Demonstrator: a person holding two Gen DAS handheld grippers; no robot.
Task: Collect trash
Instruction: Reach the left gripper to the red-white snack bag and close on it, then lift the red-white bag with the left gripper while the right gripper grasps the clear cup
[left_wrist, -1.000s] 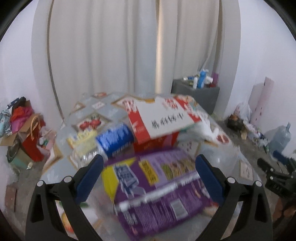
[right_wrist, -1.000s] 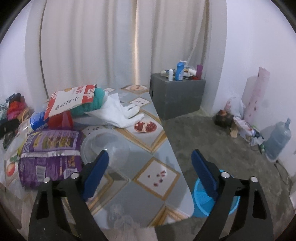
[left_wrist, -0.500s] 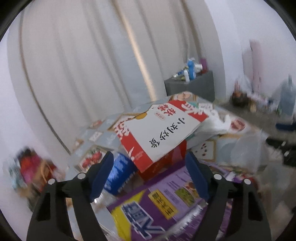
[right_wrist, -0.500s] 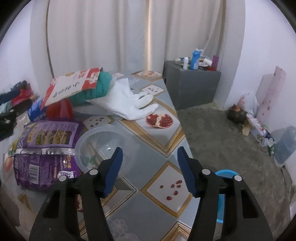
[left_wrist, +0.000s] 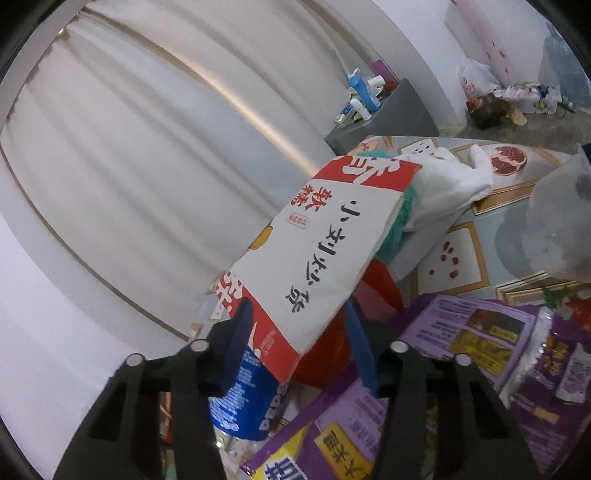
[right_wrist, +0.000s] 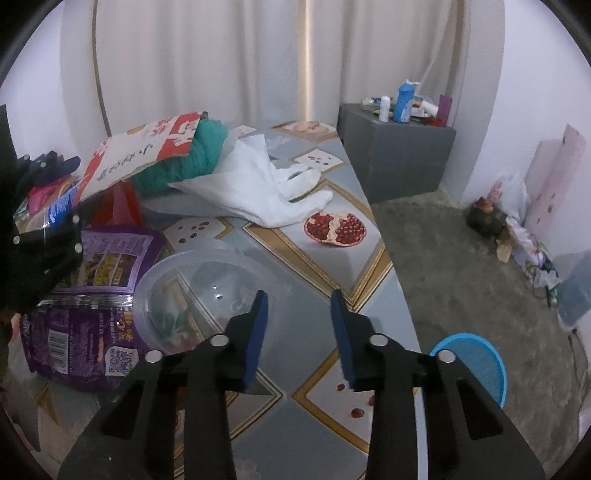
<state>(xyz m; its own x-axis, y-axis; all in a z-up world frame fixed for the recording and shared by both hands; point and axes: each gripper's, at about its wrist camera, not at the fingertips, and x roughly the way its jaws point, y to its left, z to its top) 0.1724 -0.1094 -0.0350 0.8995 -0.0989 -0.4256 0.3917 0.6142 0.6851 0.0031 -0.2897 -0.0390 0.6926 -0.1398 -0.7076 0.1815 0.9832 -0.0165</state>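
left gripper (left_wrist: 299, 343): jaws spread, straddling the near corner of the red-and-white packet (left_wrist: 325, 254). Pads look just beside the corner on both sides, not pinching yet; actual contact I can't tell.
right gripper (right_wrist: 297, 332): jaws spread, nothing between them, hanging over the table (right_wrist: 325, 439) near its edge.
target, my read: the red-and-white packet. It sits dead ahead of the left gripper, propped up at a tilt off the pile.
long axis: runs away from the left gripper, up and slightly to its right, toward the curtain (left_wrist: 147, 147). The corner is the only part inside the jaws.
nearer hand: left by a wide margin. From the right gripper the packet lies far ahead and to its left, well apart.
under/around packet: blue-label bottle (left_wrist: 251, 398) just below the left jaw, something red behind, purple snack bag (left_wrist: 461, 369) to the gripper's right.
right view only: teal cloth (right_wrist: 192, 155) bundle holding up the packet's far end, clear plastic bowl (right_wrist: 207, 291) just ahead-left of the right gripper, white glove (right_wrist: 266, 192), blue bin (right_wrist: 476, 365) on the floor to its right; likely drop point.
left view only: the jaw-to-corner alignment; the bin isn't visible there.
risk: thin, floppy corner could slip out as the jaws close.
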